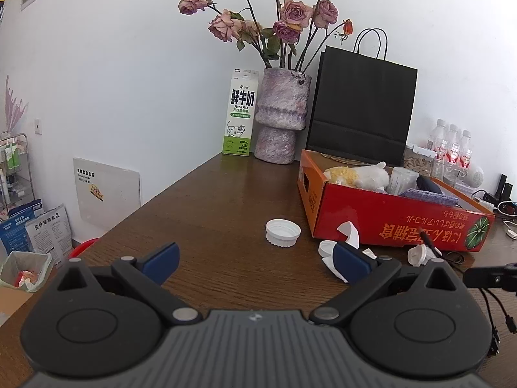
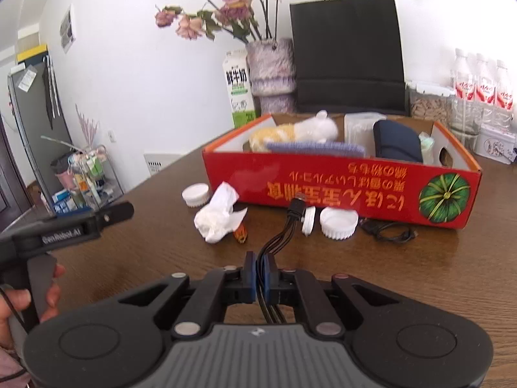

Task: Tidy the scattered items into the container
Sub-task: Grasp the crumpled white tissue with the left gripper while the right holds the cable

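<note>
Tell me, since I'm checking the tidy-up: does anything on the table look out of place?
Yes. A crumpled tissue, three white caps and a black cable lie loose on the table before the red box. The right gripper is shut on another cable.

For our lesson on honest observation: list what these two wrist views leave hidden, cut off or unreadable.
- Black cable, right wrist view: its lower run vanishes behind the right gripper, so its length is unknown.
- Red box, both views: the front wall hides its floor.
- Crumpled tissue, left wrist view: partly behind a blue finger pad.
- Small orange item, right wrist view: half under the tissue, too small to identify.
</note>
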`<state>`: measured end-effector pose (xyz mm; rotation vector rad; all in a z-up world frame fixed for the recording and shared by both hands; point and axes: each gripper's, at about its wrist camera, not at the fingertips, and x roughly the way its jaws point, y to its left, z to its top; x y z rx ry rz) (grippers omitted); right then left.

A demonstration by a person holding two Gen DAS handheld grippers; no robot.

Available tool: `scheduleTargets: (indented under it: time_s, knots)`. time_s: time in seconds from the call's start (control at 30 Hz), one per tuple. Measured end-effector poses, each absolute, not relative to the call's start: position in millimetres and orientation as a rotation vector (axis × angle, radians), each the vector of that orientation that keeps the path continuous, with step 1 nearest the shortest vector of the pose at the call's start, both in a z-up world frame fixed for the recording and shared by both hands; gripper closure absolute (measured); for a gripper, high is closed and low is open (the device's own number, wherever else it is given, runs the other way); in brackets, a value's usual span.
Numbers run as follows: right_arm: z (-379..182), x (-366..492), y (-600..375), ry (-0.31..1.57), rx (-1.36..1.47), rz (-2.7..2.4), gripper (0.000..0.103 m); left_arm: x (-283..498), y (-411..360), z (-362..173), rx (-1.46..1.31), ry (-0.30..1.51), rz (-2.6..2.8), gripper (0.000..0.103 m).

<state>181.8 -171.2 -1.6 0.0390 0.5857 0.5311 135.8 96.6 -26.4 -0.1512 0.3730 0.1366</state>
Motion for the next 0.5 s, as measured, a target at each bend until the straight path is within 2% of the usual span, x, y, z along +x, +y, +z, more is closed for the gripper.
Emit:
scheduleTargets:
  time_s: [0.3, 0.5]
  knots:
    - [10, 177, -199, 0.536, 0.078, 0.476, 0.102, 138, 89, -26, -0.115, 0.379, 0.133, 0.000]
    - [-4, 182, -211, 0.582, 0.093, 0.454, 0.101, 145, 79, -28, -0.117, 0.403, 0.108, 0.000]
